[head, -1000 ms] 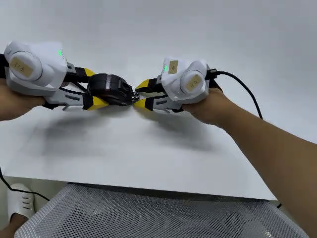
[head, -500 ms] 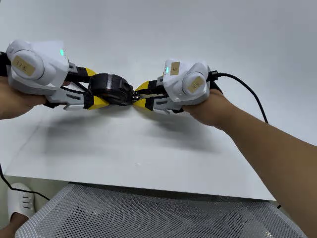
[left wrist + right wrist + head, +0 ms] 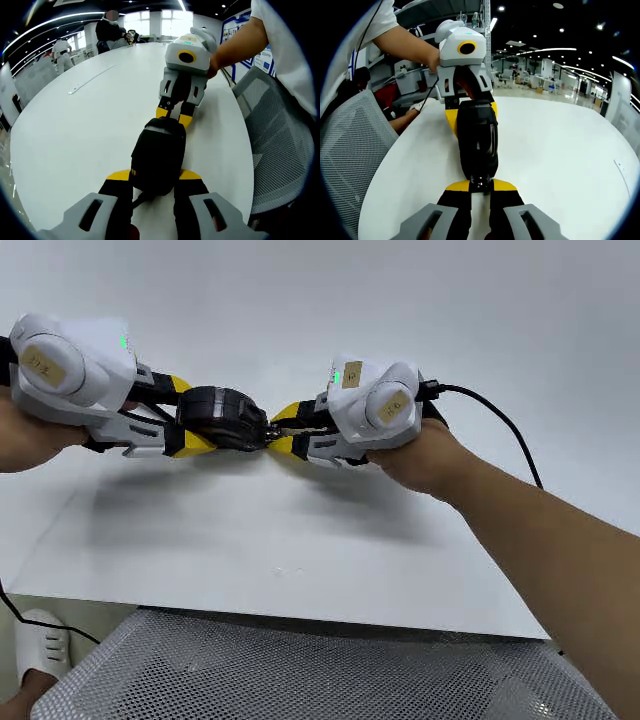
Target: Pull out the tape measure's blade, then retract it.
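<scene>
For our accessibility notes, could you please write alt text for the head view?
The left hand-held gripper clamps a black tape measure over a white table, while the right hand-held gripper pinches its blade tip right at the case. Hardly any blade is out.

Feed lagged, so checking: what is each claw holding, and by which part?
Left claw grips the tape measure by the sides of its case. Right claw pinches the blade hook at the case mouth.

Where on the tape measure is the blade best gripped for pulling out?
At the end hook at the front of the tape measure, head-on from the side opposite the left gripper clamping its case. The right gripper pinches it there.
</scene>
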{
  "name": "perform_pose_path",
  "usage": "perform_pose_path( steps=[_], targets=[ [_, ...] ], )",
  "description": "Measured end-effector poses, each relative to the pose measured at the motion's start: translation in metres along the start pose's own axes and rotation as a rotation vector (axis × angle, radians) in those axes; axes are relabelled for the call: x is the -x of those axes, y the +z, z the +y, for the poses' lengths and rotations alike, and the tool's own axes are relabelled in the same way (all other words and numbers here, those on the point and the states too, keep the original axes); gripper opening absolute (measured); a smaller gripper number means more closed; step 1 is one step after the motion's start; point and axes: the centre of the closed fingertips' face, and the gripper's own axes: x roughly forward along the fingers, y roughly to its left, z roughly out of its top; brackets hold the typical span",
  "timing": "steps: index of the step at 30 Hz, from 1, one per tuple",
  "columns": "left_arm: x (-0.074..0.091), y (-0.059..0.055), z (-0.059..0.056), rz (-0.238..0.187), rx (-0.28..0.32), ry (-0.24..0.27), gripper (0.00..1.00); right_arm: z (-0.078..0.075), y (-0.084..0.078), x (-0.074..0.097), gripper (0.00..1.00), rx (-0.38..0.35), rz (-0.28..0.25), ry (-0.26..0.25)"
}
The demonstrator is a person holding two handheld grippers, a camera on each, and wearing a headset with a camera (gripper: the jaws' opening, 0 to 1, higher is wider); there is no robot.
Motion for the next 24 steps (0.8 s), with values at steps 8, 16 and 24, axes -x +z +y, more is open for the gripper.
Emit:
perform_pose_path(
  steps=[8, 16, 24],
  targets=[
    [0.0001, -0.0047, 0.0052, 0.011, 0.006, -0.007, 0.25, 0.0007, -0.0001, 0.0011, 0.09, -0.018, -0.01, 0.004],
    [-0.0018, -0.0014, 0.0077, 0.011, 0.0, -0.006, 0.25, 0.001, -0.0005, 0.0016, 0.08, -0.018, -0.009, 0.004],
    [-0.0027, 0.0038, 0.0075, 0.012, 0.001, -0.006, 0.25, 0.0009, -0.0031, 0.0059, 0.08, -0.015, -0.009, 0.0]
  ],
)
